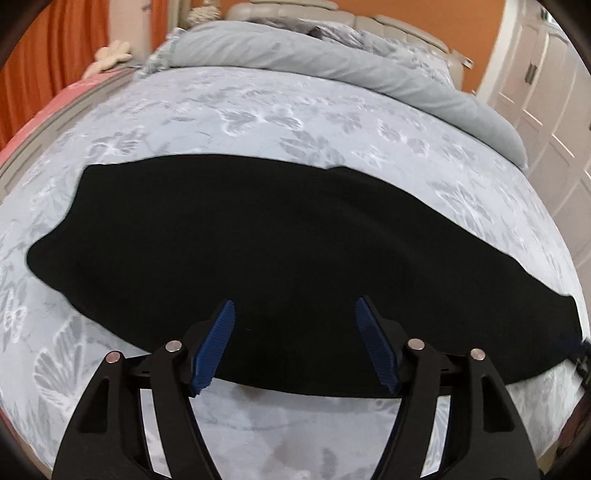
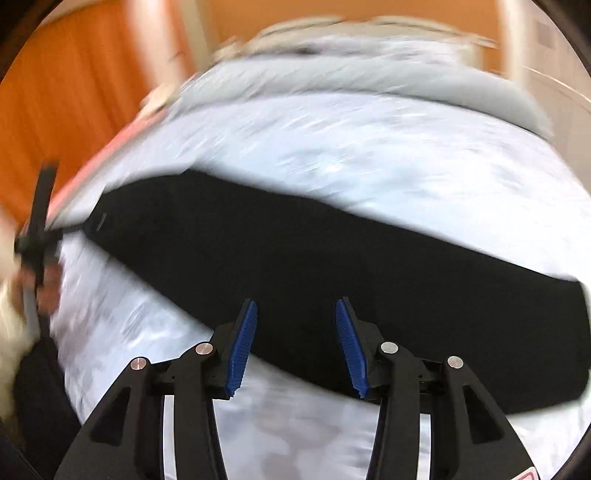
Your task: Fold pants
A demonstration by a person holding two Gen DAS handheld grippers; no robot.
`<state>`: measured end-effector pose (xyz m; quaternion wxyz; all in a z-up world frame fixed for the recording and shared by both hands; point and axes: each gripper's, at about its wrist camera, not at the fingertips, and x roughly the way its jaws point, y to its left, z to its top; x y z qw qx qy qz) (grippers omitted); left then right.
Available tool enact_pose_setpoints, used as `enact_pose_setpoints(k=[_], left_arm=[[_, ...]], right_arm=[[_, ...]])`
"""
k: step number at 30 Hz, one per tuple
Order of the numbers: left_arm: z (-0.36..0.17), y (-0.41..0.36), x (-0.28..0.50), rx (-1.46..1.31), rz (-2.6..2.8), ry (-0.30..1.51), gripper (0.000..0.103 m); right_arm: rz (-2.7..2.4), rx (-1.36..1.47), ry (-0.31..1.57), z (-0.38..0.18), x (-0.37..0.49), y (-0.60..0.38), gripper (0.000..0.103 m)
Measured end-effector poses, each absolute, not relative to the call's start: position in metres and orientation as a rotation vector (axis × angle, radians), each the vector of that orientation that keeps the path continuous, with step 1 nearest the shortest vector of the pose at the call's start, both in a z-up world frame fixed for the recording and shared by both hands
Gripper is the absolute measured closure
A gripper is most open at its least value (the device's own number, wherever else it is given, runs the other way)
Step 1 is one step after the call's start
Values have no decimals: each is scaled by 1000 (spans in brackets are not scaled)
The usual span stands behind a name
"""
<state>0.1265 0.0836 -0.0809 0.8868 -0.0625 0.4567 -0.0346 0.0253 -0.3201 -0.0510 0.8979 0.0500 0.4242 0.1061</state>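
Nearest to us in the left wrist view, our left gripper (image 1: pixel 295 314) shows two black fingers with ribbed blue pads (image 1: pixel 214 347) spread wide apart, and nothing sits between them; they hang just above the near edge of the black fabric pants (image 1: pixel 258 240). In the right wrist view, our right gripper (image 2: pixel 295 314) likewise has its blue-padded fingers (image 2: pixel 242 347) parted, though less widely, with no cloth pinched between them, poised over the near edge of the same garment. The pants lie flat as one long, dark band stretched from left to right across the bed, on the pale blue bedspread with its grey flower pattern (image 1: pixel 258 118), and the spread shows on both the near and far sides of the band. At the left edge of the right wrist view, which is heavily blurred, we make out a dark gripper frame and part of a hand (image 2: pixel 48 284) beside the left end of the pants; we cannot tell whether it touches them. Beyond the pants, a rolled grey-blue quilt (image 1: pixel 332 62) lies across the head of the bed. Farther back stand a padded beige headboard (image 1: pixel 399 22), orange curtains (image 1: pixel 55 44) at left, and white panelled doors (image 1: pixel 546 92) at right.
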Motion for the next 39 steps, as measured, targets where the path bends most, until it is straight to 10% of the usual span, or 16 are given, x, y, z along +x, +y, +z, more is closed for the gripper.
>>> enact_pose_setpoints(k=[11, 13, 14, 19, 21, 22, 25, 26, 35, 39], left_arm=[[-90, 52, 125, -13, -122, 940, 36], [-91, 51, 126, -12, -126, 936, 33], [-92, 51, 127, -14, -128, 937, 33], [-93, 50, 130, -12, -129, 926, 33], [-93, 51, 132, -20, -128, 924, 32], [-93, 51, 133, -28, -127, 927, 32], [-96, 55, 134, -52, -122, 942, 32], [-96, 57, 135, -54, -113, 944, 32], [-110, 55, 142, 18, -49, 1004, 31], [-114, 56, 141, 50, -22, 1017, 25]], right_arm=[[-291, 314, 924, -79, 39, -540, 58], [-263, 264, 980, -90, 56, -534, 100], [-258, 255, 1003, -92, 53, -532, 103], [-317, 166, 869, -59, 29, -527, 100], [-355, 169, 873, -62, 29, -541, 41], [-350, 177, 884, -65, 31, -545, 39], [-320, 152, 938, -81, 46, -546, 60], [-294, 160, 967, -88, 52, -546, 97], [-362, 250, 1004, -97, 41, -573, 94], [-408, 245, 895, -74, 25, -558, 71]])
